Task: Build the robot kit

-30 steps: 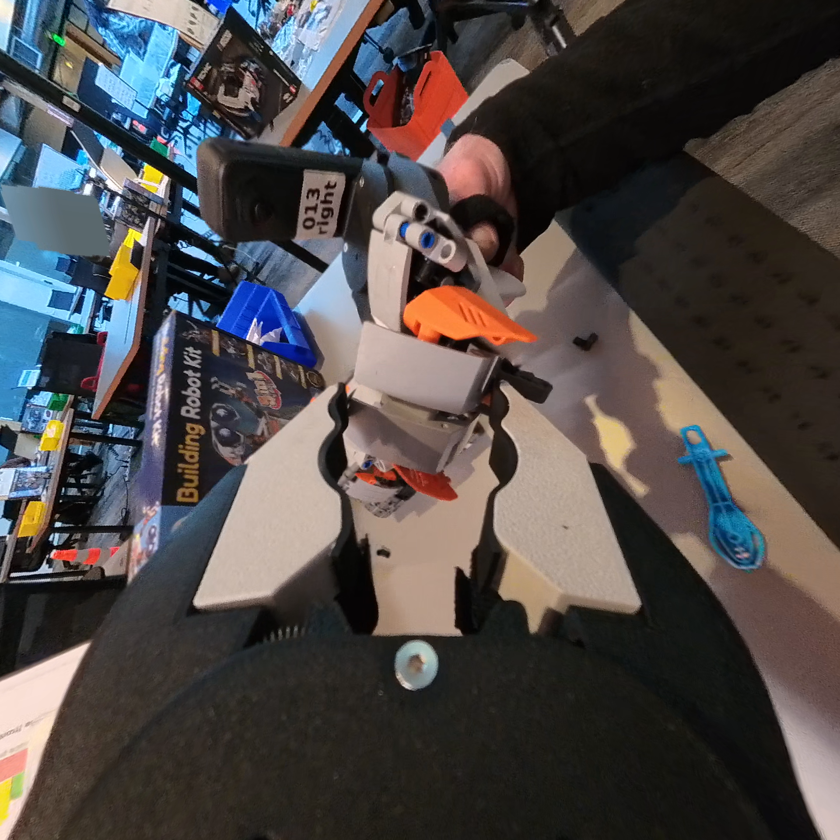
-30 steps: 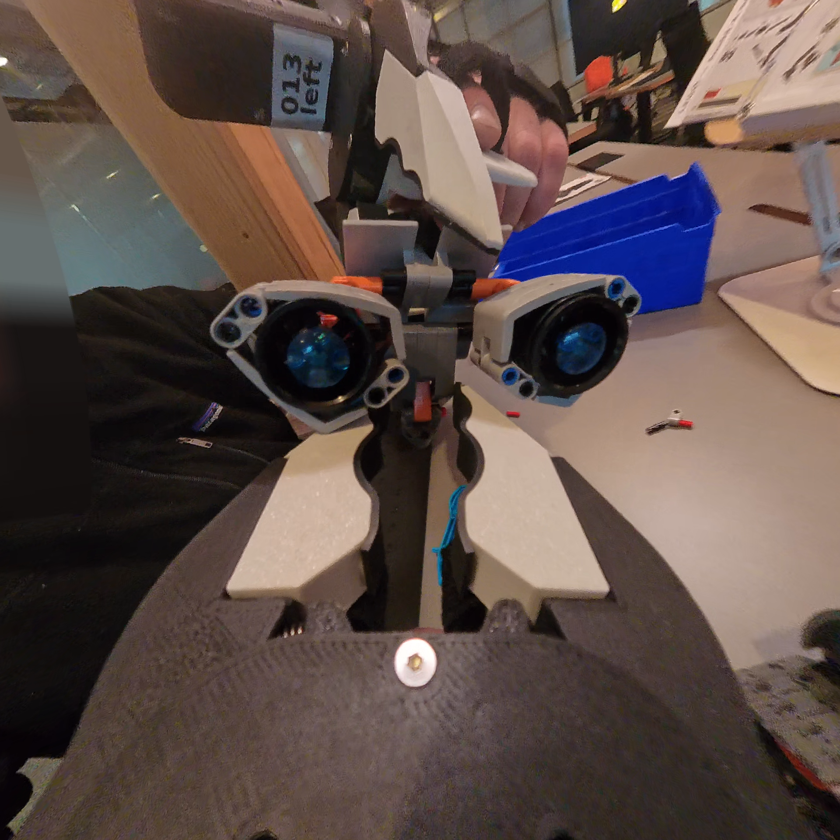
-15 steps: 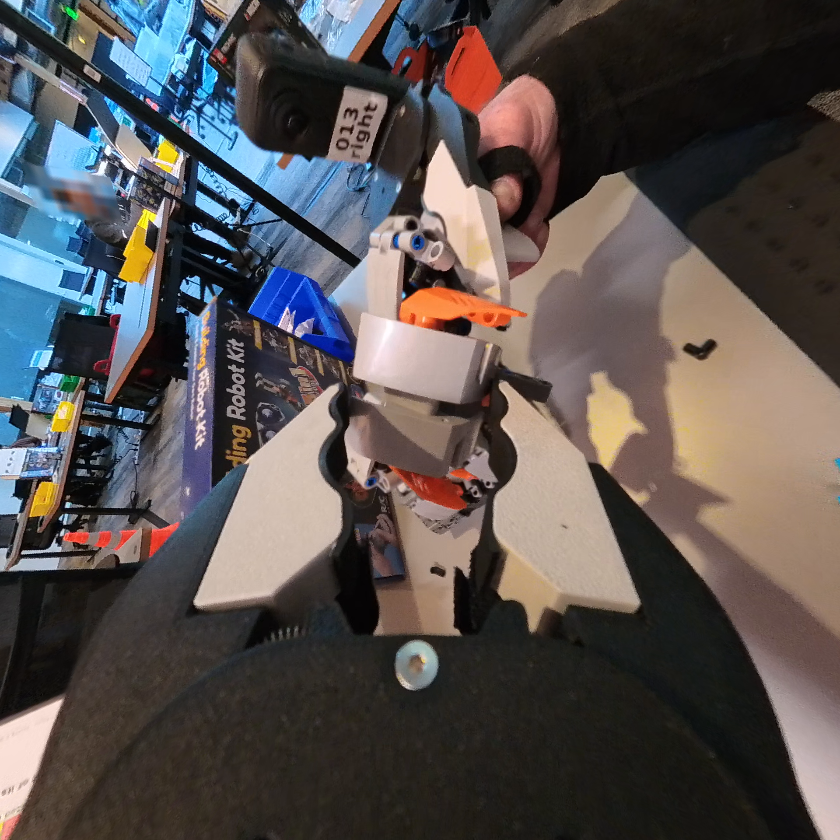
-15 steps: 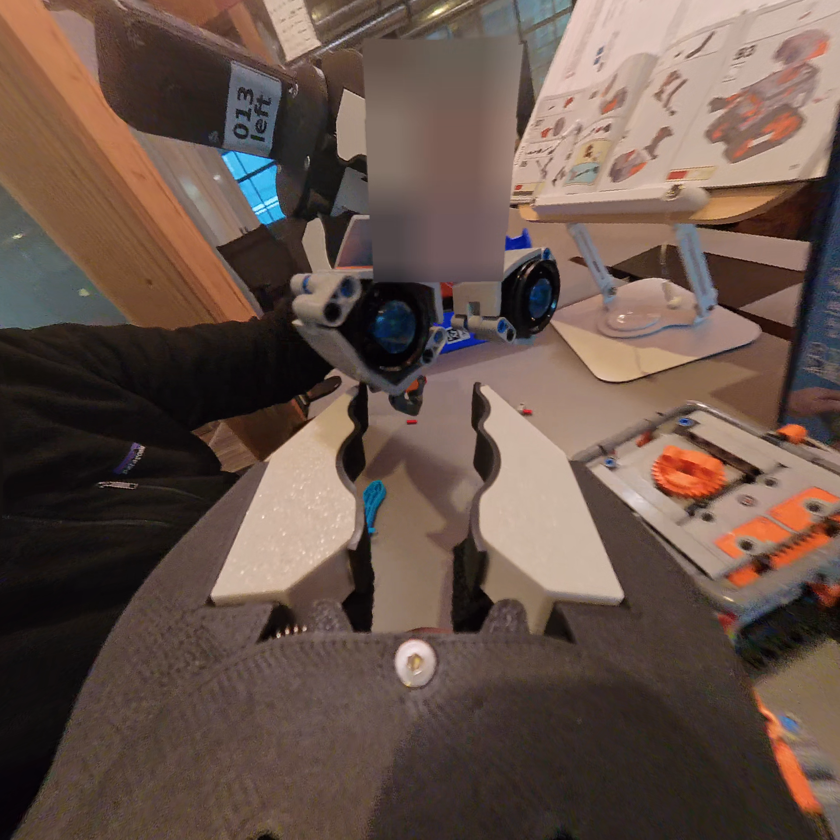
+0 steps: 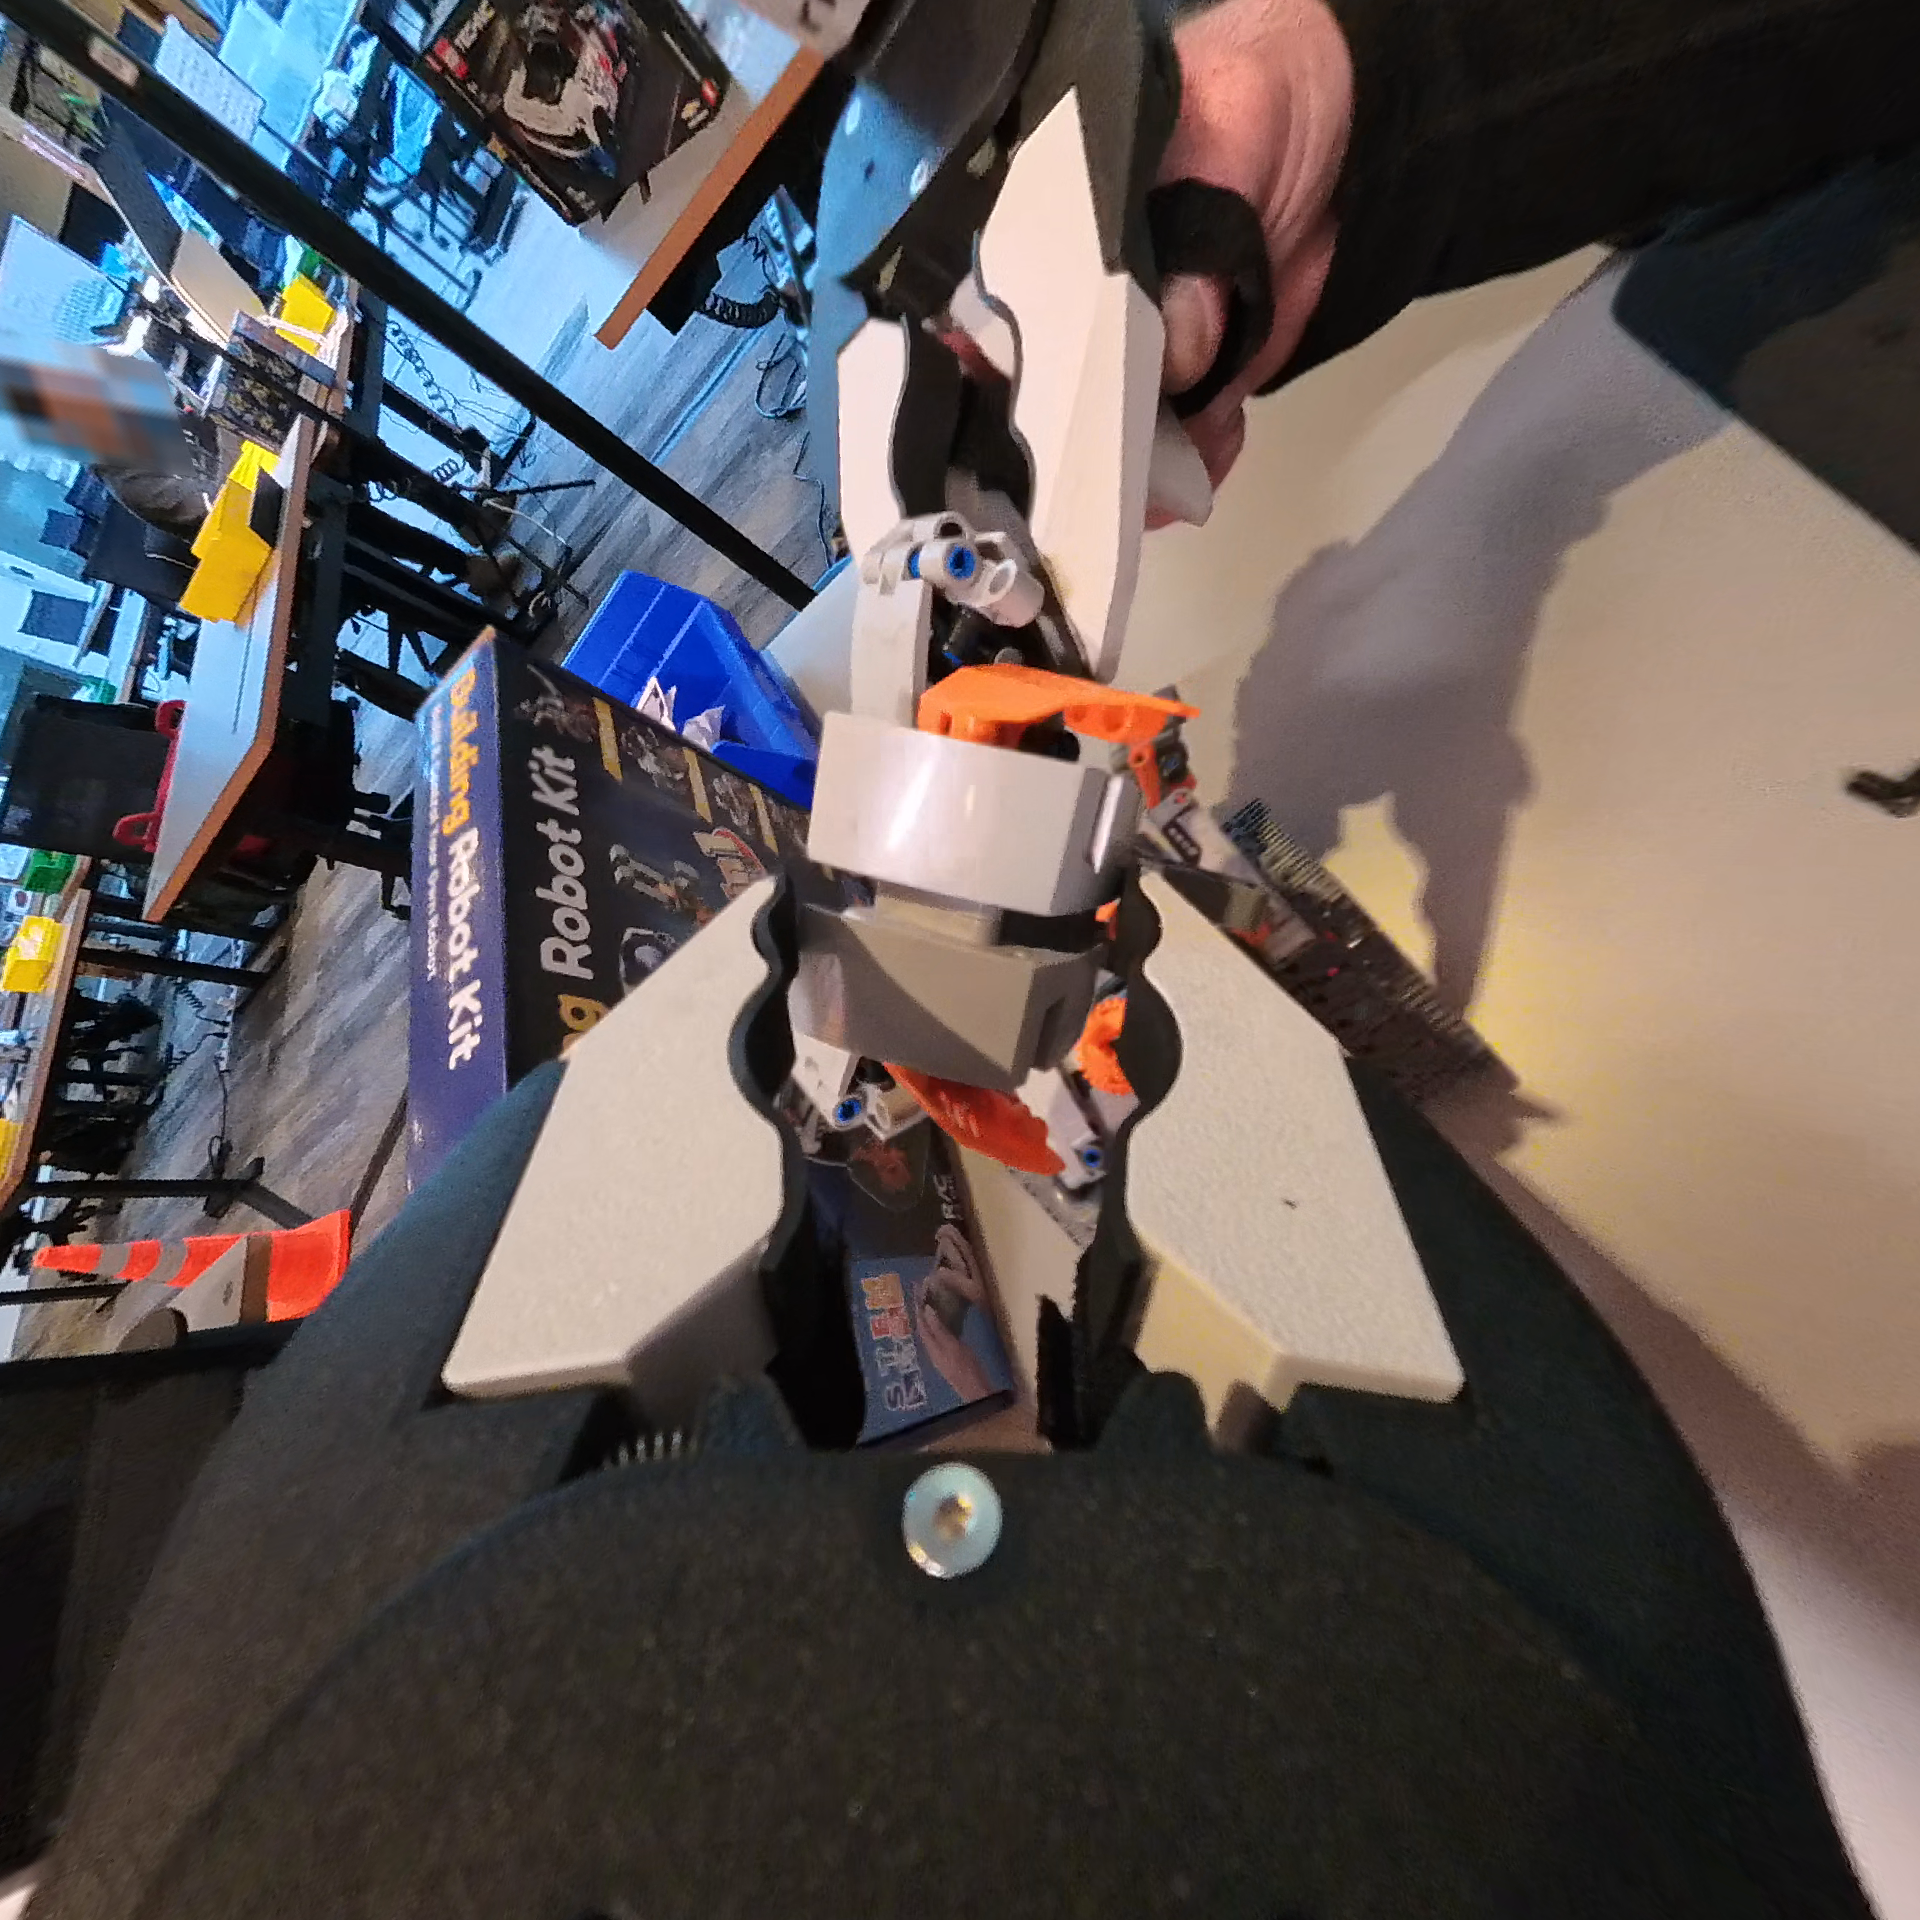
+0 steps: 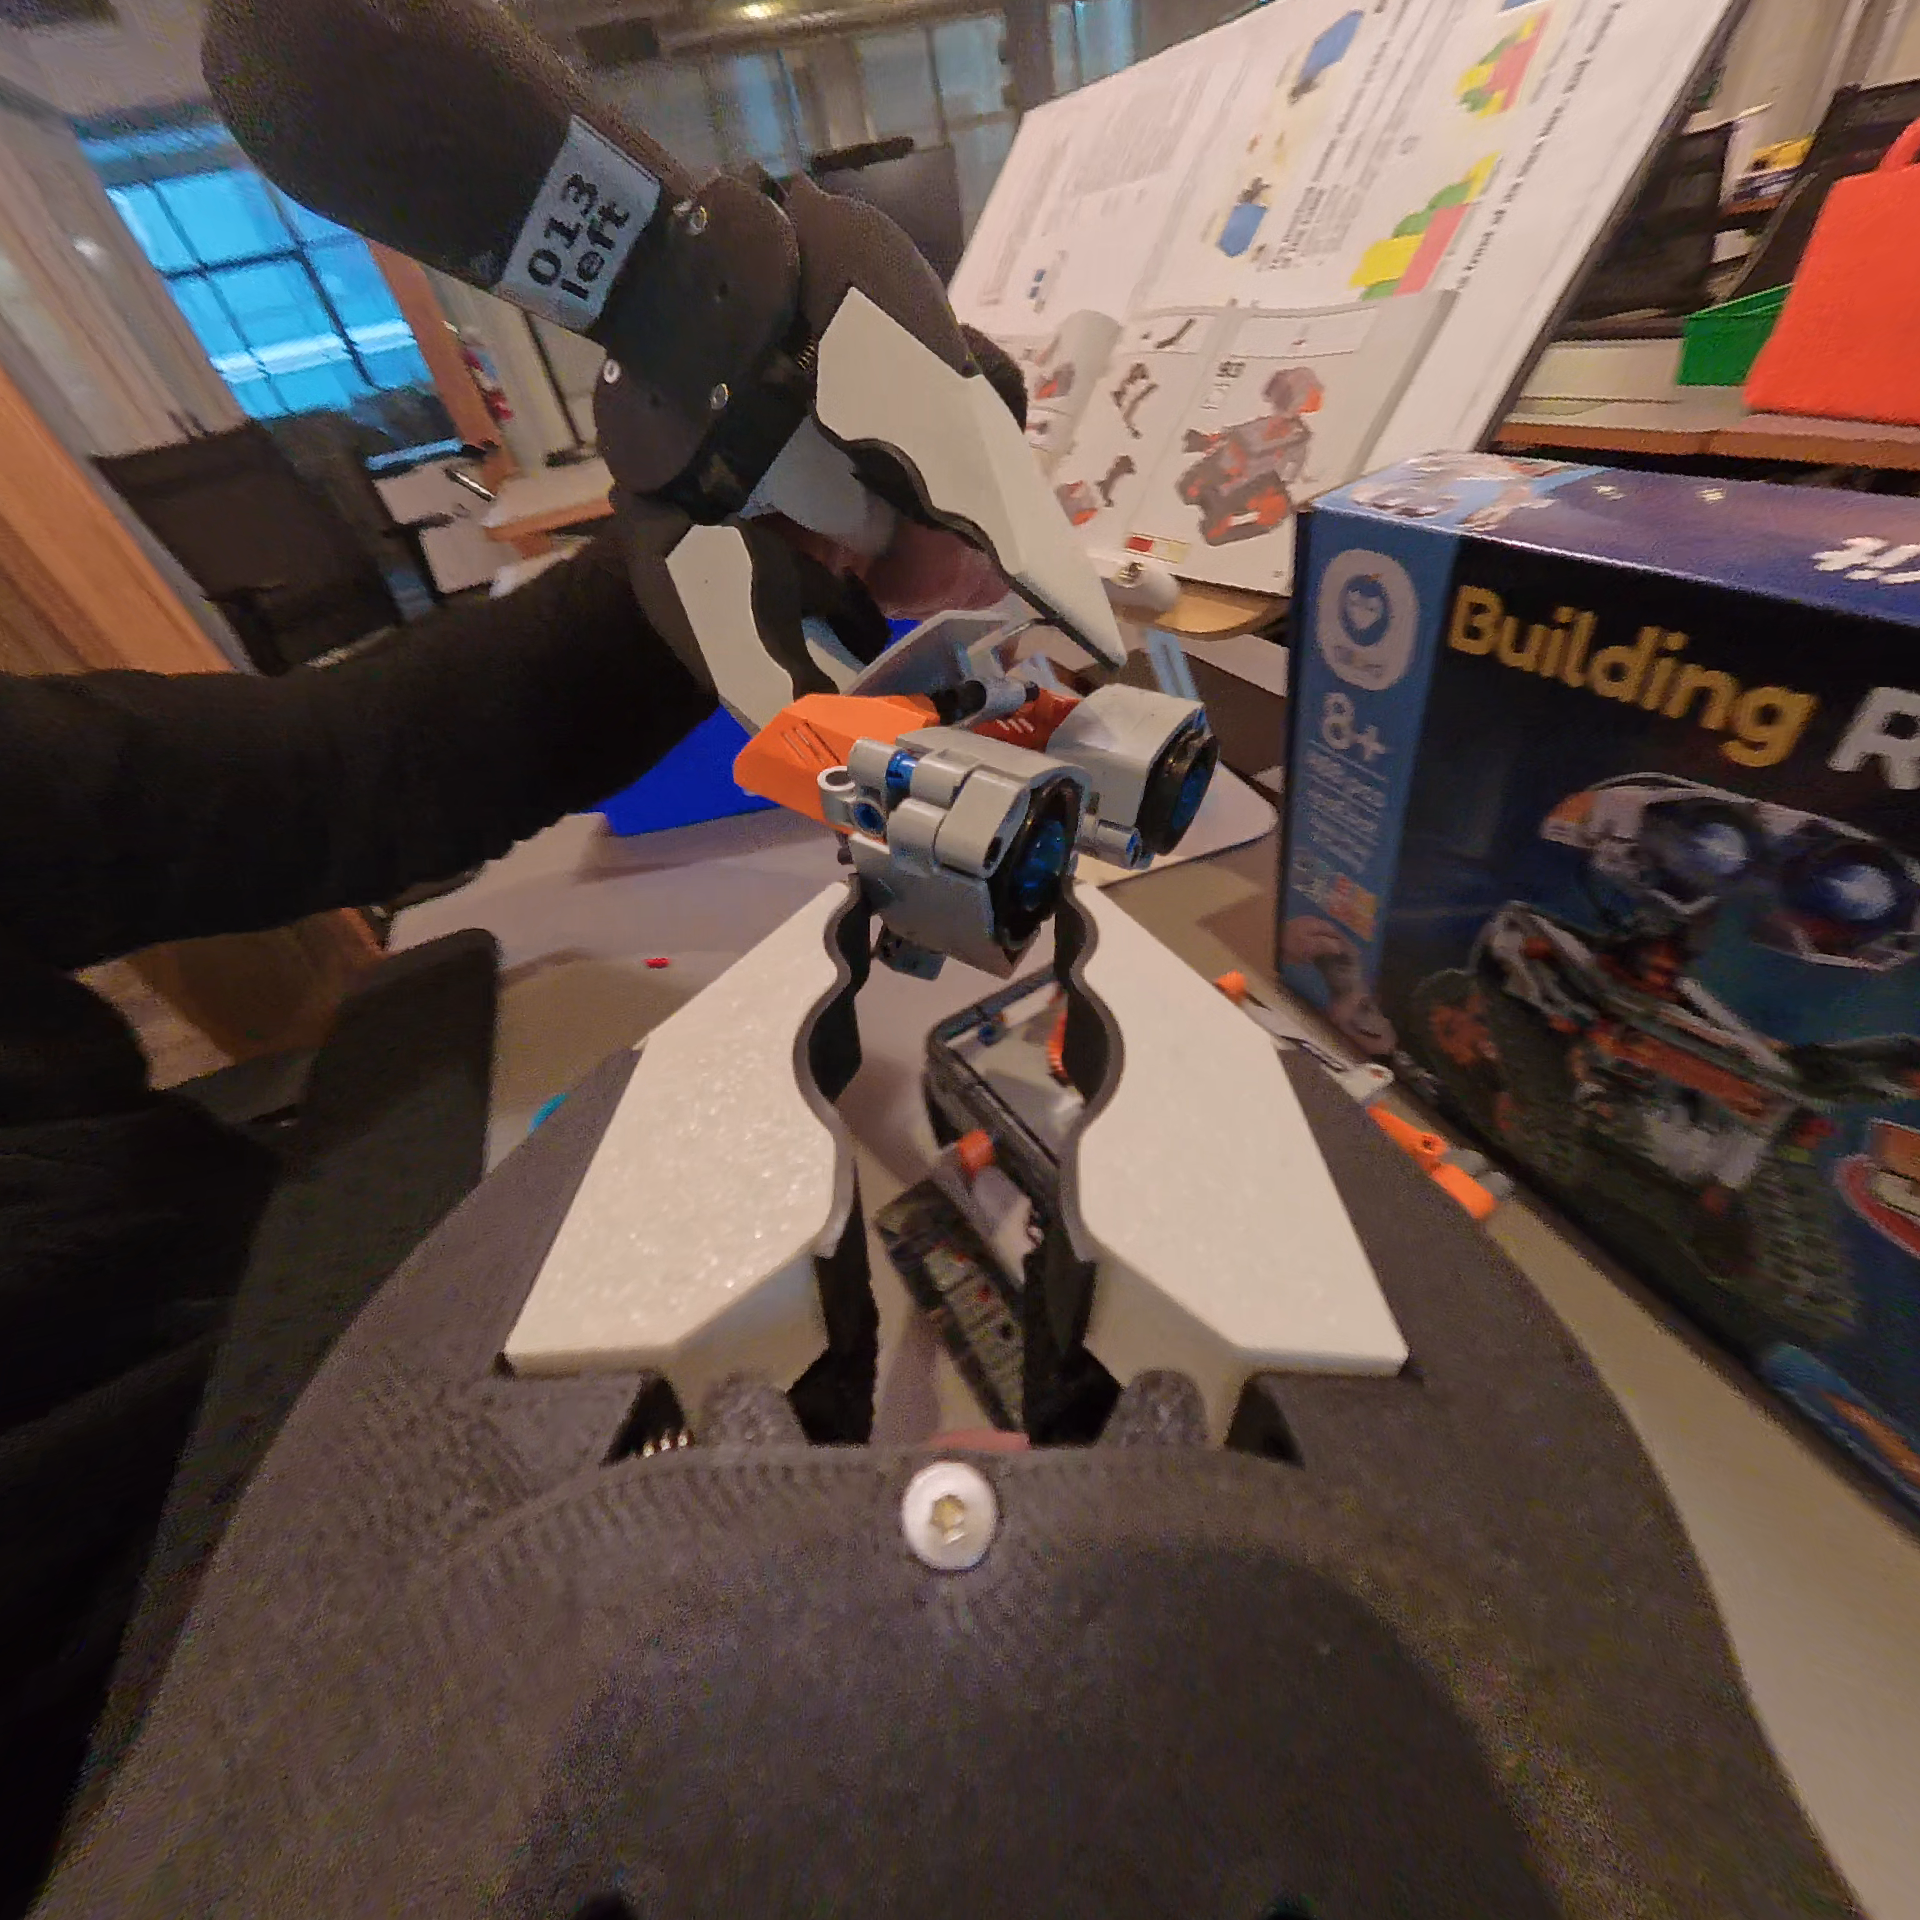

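The left hand-held gripper was clamped on the grey back block of the toy robot head, held in the air above the tabletop. The right hand-held gripper stood apart around its underside, not clearly gripping. Light and snap-together, it looked fragile; the solid block seemed the safest hold. Its lenses faced right, toward the kit box

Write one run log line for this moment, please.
left gripper: shut on robot head | right gripper: open around it, grip unclear | tracked base: on table, below | kit box: beside
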The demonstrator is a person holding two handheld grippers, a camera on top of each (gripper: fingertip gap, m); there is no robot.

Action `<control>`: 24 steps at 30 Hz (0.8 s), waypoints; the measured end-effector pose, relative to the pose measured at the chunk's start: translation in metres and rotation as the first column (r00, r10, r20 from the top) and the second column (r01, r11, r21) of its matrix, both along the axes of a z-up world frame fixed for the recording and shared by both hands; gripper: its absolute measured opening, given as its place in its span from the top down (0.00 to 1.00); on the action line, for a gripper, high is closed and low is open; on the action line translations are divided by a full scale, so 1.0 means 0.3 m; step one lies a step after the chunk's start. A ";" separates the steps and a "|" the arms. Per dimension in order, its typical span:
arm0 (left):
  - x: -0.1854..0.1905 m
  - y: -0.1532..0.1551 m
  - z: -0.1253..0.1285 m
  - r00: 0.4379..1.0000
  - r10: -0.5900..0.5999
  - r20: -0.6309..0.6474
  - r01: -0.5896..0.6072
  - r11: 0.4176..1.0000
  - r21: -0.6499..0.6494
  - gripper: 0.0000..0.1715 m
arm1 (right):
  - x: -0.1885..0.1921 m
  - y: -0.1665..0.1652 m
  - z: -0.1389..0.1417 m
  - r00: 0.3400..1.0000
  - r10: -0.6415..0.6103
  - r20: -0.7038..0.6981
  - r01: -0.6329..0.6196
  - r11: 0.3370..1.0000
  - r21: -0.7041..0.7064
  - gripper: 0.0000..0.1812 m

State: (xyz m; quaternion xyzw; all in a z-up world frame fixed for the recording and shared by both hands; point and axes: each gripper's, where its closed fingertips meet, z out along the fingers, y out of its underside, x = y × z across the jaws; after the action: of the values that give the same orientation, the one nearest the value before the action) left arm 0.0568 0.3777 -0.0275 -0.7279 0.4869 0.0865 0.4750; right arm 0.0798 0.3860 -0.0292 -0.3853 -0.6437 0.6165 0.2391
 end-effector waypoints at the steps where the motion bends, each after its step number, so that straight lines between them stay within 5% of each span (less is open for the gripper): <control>1: -0.014 0.015 -0.016 1.000 0.002 -0.012 -0.002 1.000 -0.008 0.64 | -0.013 0.013 -0.014 1.000 -0.020 0.003 0.020 1.000 0.023 0.81; 11: -0.102 0.078 -0.157 0.996 0.029 -0.087 -0.032 0.999 -0.040 0.65 | -0.083 0.060 -0.121 0.981 -0.191 -0.022 0.192 0.957 0.218 0.82; 24: -0.136 0.071 -0.146 0.984 0.102 -0.148 -0.103 0.995 0.003 0.66 | -0.122 0.056 -0.080 0.980 -0.180 -0.086 0.194 0.960 0.201 0.82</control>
State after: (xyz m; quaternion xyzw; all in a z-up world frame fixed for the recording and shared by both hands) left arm 0.0160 0.3989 -0.0713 -0.7446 0.4829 0.1634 0.4310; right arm 0.0431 0.4029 -0.0531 -0.3966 -0.6571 0.5326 0.3567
